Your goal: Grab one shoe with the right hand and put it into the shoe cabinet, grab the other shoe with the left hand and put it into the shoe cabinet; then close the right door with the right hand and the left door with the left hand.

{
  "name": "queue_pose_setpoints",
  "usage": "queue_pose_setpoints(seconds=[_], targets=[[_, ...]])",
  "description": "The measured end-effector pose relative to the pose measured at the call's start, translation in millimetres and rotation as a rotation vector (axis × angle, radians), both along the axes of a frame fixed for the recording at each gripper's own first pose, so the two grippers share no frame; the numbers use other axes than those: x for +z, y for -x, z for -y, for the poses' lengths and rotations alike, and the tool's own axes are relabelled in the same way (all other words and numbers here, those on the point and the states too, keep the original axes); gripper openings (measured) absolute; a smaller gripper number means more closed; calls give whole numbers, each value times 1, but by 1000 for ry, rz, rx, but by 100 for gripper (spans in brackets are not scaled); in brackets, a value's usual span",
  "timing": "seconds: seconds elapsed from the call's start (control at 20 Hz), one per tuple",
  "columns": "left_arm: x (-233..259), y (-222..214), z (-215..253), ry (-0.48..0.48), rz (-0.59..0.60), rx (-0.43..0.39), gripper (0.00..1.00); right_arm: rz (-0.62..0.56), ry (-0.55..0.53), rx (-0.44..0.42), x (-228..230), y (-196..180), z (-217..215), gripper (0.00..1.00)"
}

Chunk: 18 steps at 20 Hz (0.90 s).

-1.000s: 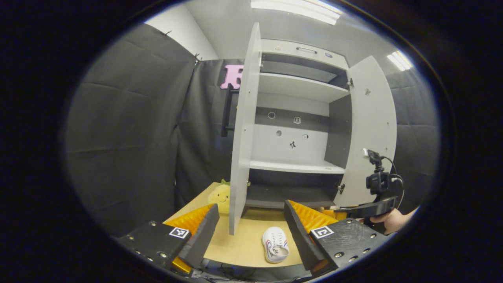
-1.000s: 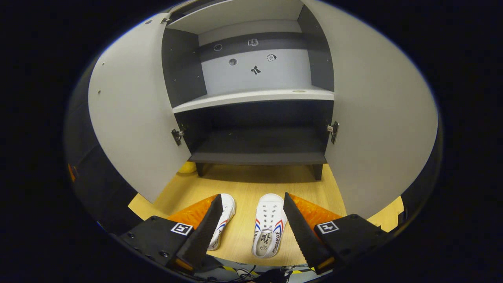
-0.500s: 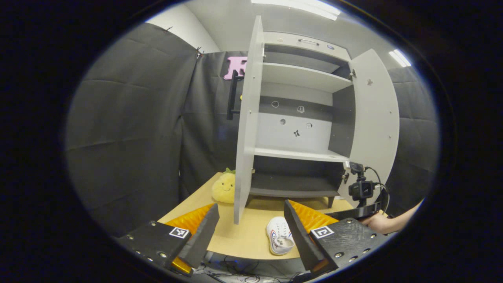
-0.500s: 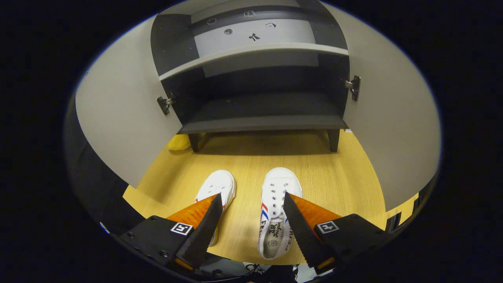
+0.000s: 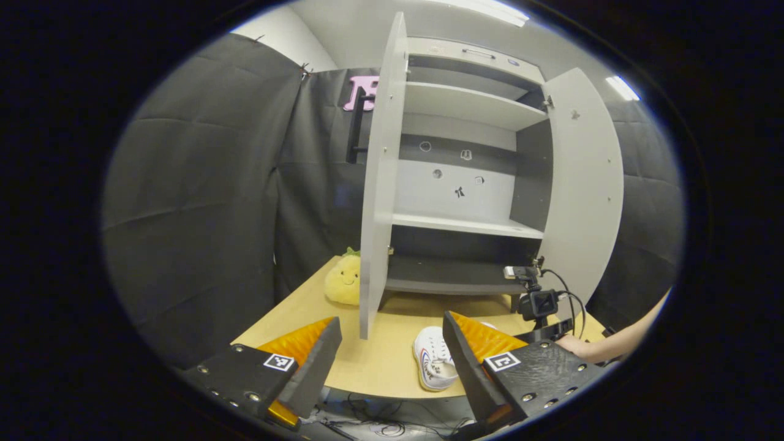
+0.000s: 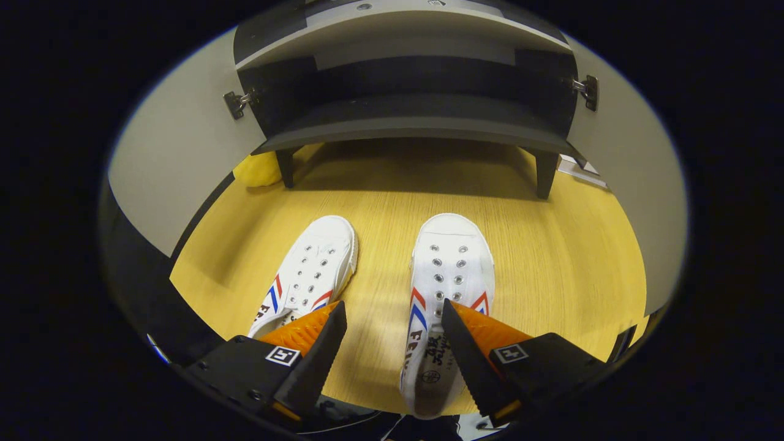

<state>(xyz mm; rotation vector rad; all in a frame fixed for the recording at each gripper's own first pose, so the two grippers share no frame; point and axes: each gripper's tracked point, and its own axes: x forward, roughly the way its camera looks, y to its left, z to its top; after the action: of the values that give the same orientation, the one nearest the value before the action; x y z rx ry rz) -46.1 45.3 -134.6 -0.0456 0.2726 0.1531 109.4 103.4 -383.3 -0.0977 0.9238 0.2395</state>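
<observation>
Two white canvas shoes with red and blue stripes lie side by side on the wooden table, toes toward the cabinet: the right shoe [image 6: 450,275] and the left shoe [image 6: 312,269]. My right gripper [image 6: 392,343] hangs open just above them, one finger over the right shoe's side, the gap over the bare wood between the shoes. The shoe cabinet [image 5: 459,184] stands with both doors open and its shelves bare. My left gripper [image 5: 392,355] is open at the table's near edge, with one shoe [image 5: 433,366] ahead. The right gripper [image 5: 539,306] and a hand show at the right of the left gripper view.
A yellow plush toy [image 5: 343,282] sits on the table [image 5: 367,361] behind the left door [image 5: 376,184]; it shows as a yellow lump [image 6: 257,170] by the cabinet leg. The right door [image 5: 585,184] swings out wide. Cables hang below the table's front edge.
The right gripper has dropped and tilted down toward the shoes, which now look larger and nearer. The left gripper has drawn back a little and stayed open.
</observation>
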Motion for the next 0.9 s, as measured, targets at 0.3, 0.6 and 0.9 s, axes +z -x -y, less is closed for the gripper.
queue_pose_setpoints(seconds=[0.3,0.6,0.9], targets=[[-3,1,-3,38,15,16,94,3,189,57,-22,-5,12,90],[-3,-1,-6,18,7,22,94,39,328,30,-24,-11,27,34],[2,-1,1,-15,19,-23,94,-38,207,30,-22,-11,25,2]])
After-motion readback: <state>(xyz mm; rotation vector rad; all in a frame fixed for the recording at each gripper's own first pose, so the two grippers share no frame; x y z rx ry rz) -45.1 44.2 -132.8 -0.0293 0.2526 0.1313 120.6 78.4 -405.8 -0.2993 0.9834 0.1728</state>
